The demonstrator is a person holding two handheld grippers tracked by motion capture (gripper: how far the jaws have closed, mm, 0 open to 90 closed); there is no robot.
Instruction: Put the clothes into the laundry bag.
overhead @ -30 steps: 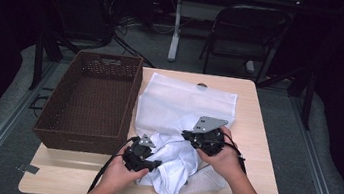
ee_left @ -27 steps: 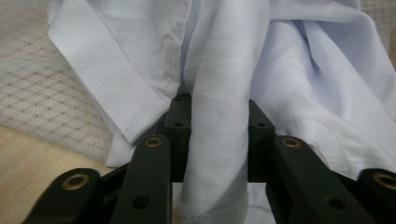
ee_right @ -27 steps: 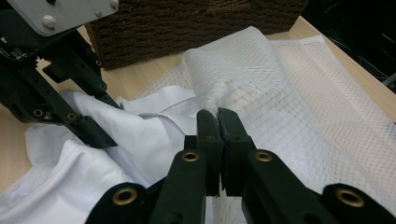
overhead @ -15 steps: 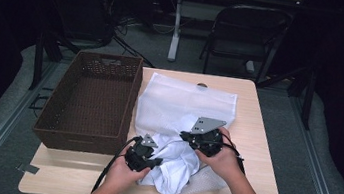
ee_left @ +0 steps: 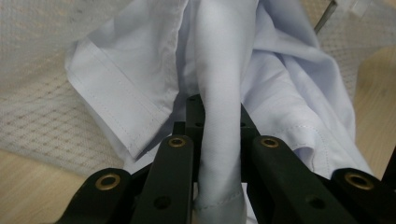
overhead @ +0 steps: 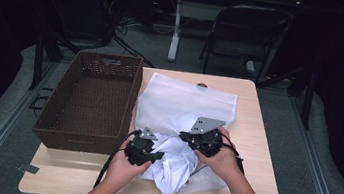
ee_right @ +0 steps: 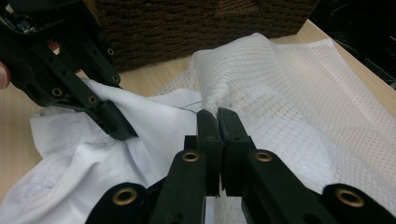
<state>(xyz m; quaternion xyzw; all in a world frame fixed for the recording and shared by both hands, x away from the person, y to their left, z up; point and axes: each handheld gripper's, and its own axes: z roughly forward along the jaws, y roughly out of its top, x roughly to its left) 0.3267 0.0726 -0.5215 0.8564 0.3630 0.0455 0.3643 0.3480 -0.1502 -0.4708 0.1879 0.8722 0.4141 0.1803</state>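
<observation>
A fold of the white shirt (ee_left: 219,121) is being pinched by the left gripper (ee_left: 218,112), whose jaws have just been closing onto it; in the left gripper view the cloth is seen bunched into a ridge running up between the two black jaws. The shirt itself is lying crumpled on the near part of the wooden surface (overhead: 258,118), partly on top of the white mesh laundry bag (overhead: 180,98), which is spread flat toward the middle and far side.

The right gripper (ee_right: 217,116) is being held pressed together, and in its own view an edge of the mesh bag (ee_right: 289,107) is caught right at the jaw tips, with the netting pulled up into a little peak there. The left gripper (ee_right: 70,79) is also seen from there, dug into the shirt (ee_right: 140,126) just beside it.

In the high view both grippers, left (overhead: 142,149) and right (overhead: 201,137), are being held close together over the shirt (overhead: 176,163). A brown wicker basket (overhead: 90,100) is sitting just left of the bag, touching its edge.
</observation>
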